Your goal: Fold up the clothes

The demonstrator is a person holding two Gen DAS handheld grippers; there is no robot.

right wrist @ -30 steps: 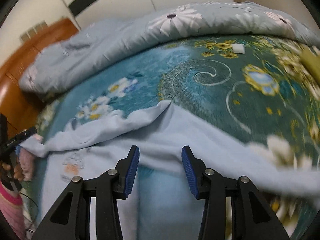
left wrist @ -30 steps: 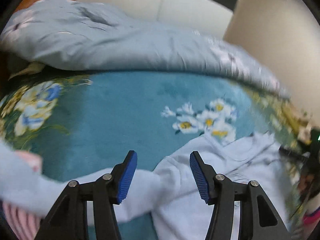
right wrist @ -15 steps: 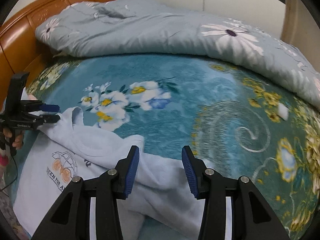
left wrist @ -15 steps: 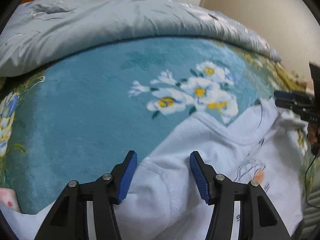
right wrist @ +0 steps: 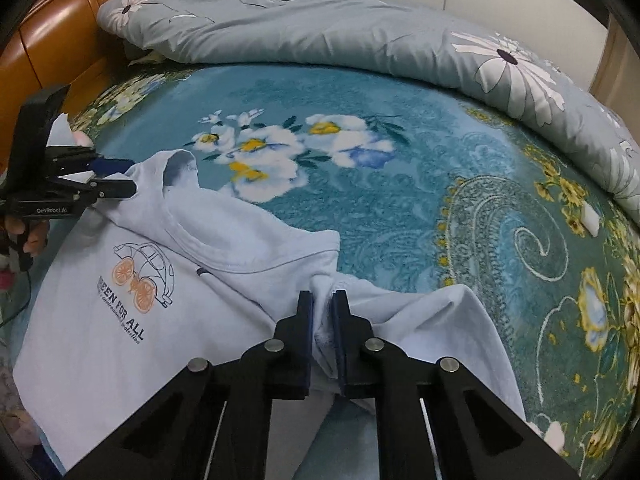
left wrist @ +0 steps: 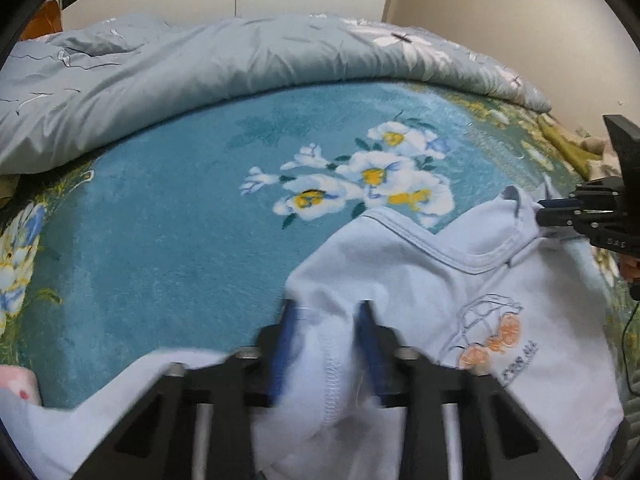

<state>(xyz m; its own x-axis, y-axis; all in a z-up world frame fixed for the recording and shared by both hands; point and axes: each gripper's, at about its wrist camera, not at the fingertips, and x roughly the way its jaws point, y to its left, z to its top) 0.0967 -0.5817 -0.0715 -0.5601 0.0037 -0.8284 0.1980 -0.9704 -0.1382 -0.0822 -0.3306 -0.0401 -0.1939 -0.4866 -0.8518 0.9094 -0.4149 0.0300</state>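
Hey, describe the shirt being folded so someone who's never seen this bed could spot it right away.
Start at the bed's teal floral blanket, with a grey-blue daisy duvet bunched along its far side. On the blanket's near part lies a pale blue T-shirt, pinched at its shoulders by the left gripper and the right gripper. Its orange-wheeled car print with "GREEN FOR ALL" lettering sets it apart.

We see the shirt (right wrist: 132, 320) lying on the blanket (right wrist: 400, 208), our right gripper (right wrist: 322, 312) at one shoulder, our left gripper (right wrist: 116, 178) at the other, the collar between them. Behind the blanket lies the duvet (right wrist: 320, 28), with the headboard (right wrist: 60, 28) to its left.
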